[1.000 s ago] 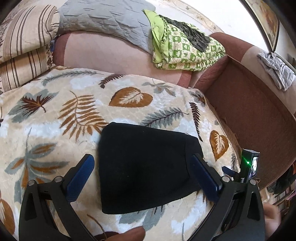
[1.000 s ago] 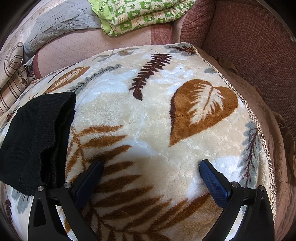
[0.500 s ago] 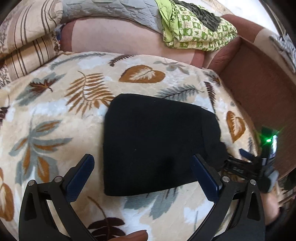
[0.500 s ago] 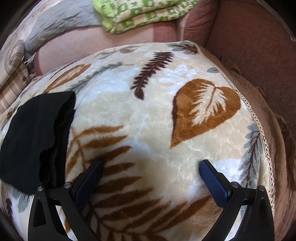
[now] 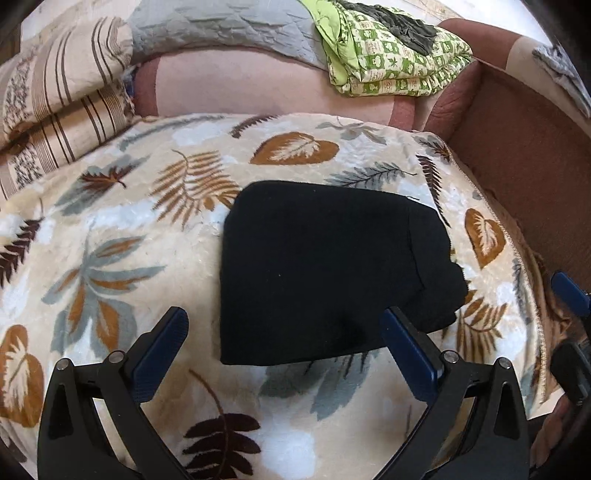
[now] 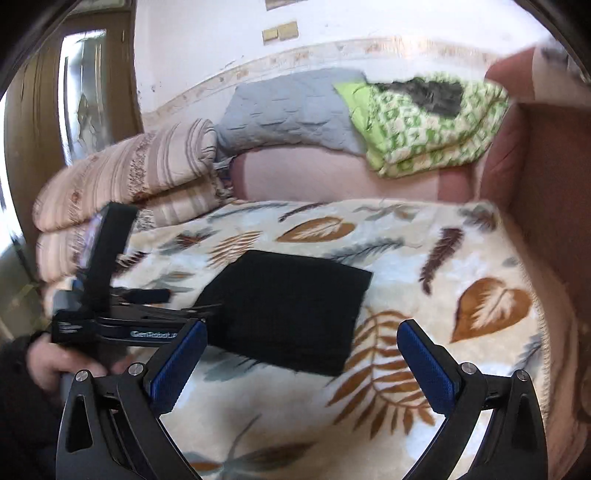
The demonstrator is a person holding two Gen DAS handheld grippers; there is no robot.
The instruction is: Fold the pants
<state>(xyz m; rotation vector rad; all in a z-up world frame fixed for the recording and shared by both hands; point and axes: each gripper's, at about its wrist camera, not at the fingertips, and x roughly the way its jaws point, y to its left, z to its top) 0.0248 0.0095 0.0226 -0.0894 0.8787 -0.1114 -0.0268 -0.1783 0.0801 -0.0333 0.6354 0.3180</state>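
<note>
On the side of your left tool (image 6: 207, 314), low at the left of the right wrist view, you can read pale lettering that looks like "GenRobot", its end cut off by the blue pad in front; no other writing is legible in either view. Your black pants (image 5: 332, 273) lie folded into a compact block at mid-frame on the leaf-patterned blanket (image 5: 110, 258), resting flat with neither tool touching them. Your left tool (image 5: 284, 336) hangs with its blue pads spread wide, the near edge of the pants showing between them. Your right tool (image 6: 303, 354) is likewise spread and holds nothing, its pads framing the near corner of the pants. Only the right wrist view shows your hand (image 6: 55, 363) gripping the left tool's handle at lower left, plus a wooden door (image 6: 74, 92) at upper left and the pale wall above the sofa. Both views show the striped bedding (image 5: 55, 107), the grey quilt (image 5: 221, 29) and the green patterned blanket (image 5: 391, 62) along the top; the right view is blurred.
</note>
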